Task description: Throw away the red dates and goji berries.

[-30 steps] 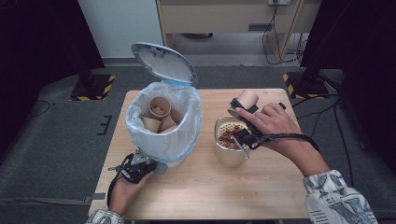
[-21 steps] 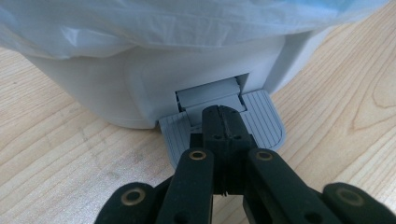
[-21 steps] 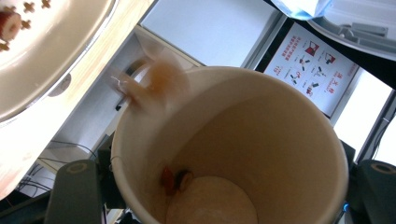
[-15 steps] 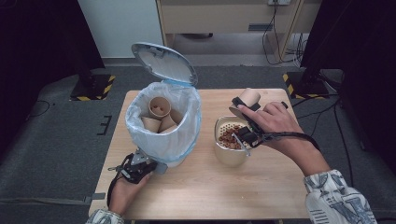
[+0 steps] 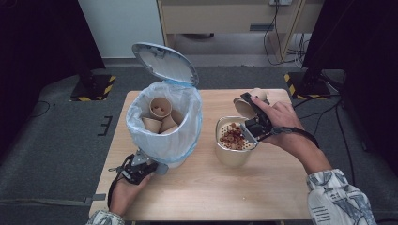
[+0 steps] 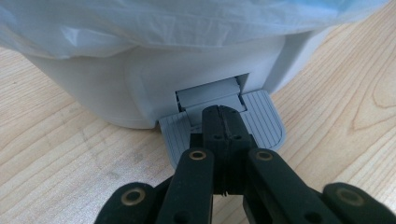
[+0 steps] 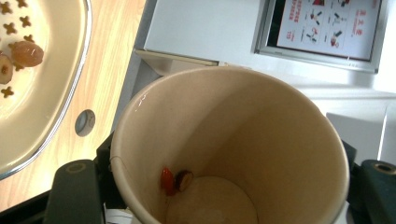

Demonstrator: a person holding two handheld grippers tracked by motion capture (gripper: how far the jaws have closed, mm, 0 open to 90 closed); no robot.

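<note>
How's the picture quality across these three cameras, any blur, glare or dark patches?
High view: soft and slightly blurry, the surroundings of the light wooden table fall into deep shadow. Left gripper view: sharp wood grain, the white plastic bin liner is washed out bright. Right gripper view: the beige paper cup is crisp, the background overexposed.

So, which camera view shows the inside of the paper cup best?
The right gripper view: it looks straight into the paper cup, held in the right gripper, with two small bits left at the bottom. In the high view the cup is small and tilted sideways over the strainer bowl.
</note>
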